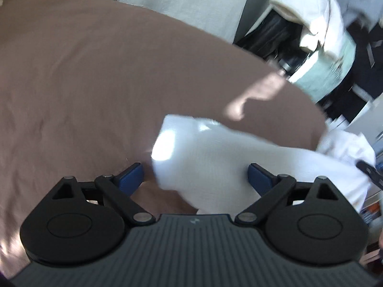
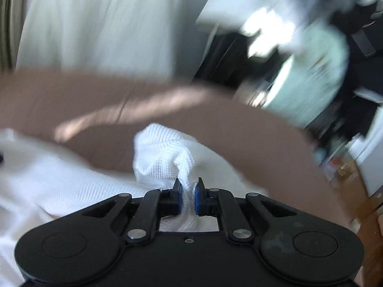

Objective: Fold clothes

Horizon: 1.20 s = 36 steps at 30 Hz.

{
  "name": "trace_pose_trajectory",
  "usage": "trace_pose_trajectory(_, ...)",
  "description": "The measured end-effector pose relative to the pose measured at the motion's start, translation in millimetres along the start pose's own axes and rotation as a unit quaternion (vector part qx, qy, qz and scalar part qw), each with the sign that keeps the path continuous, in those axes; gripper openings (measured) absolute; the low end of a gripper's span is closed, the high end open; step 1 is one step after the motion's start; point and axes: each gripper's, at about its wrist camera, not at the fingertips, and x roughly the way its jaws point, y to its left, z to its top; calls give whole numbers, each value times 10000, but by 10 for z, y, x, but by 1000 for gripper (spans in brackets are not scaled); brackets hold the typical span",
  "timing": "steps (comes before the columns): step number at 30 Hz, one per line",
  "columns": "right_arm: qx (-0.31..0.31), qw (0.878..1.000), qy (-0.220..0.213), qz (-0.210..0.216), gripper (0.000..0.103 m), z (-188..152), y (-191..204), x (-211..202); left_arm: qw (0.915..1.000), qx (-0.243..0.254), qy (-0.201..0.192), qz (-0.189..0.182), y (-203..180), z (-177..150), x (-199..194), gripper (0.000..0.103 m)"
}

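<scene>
Right hand-held gripper (image 2: 188,192) clenched on white garment (image 2: 162,148) bunch. Left hand-held gripper (image 1: 195,175) released, garment ahead between its fingers. Likely mid-fold; left needs an edge.

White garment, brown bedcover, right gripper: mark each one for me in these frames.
white garment (image 2: 158,150), right wrist view, on the bunched waffle-knit fold ahead of the fingers.
brown bedcover (image 1: 95,71), left wrist view, on its bare flat middle.
right gripper (image 2: 188,195), right wrist view, midway between the fingertips pinching the cloth.
</scene>
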Motion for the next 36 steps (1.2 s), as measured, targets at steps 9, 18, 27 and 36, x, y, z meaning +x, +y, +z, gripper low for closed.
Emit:
trace_pose_trajectory(9, 997, 9931, 589, 192, 10, -1215, -277, -1184, 9960, -318, -172, -818, -45, -111, -236, 92)
trace_pose_trajectory(18, 1520, 9835, 919, 329, 20, -1402, -532, -1489, 9942, 406, -313, -946, -461, -151, -408, 95)
trace_pose_trajectory(27, 1490, 9879, -198, 389, 84, -1067, -707, -1496, 9849, 1158, 1127, 621, -738, -500, 248, 103)
trace_pose_trajectory(36, 1975, 9802, -124, 5, 90, -1462, -855, -976, 9651, 2471, -573, 648, -1139, -665, -583, 19)
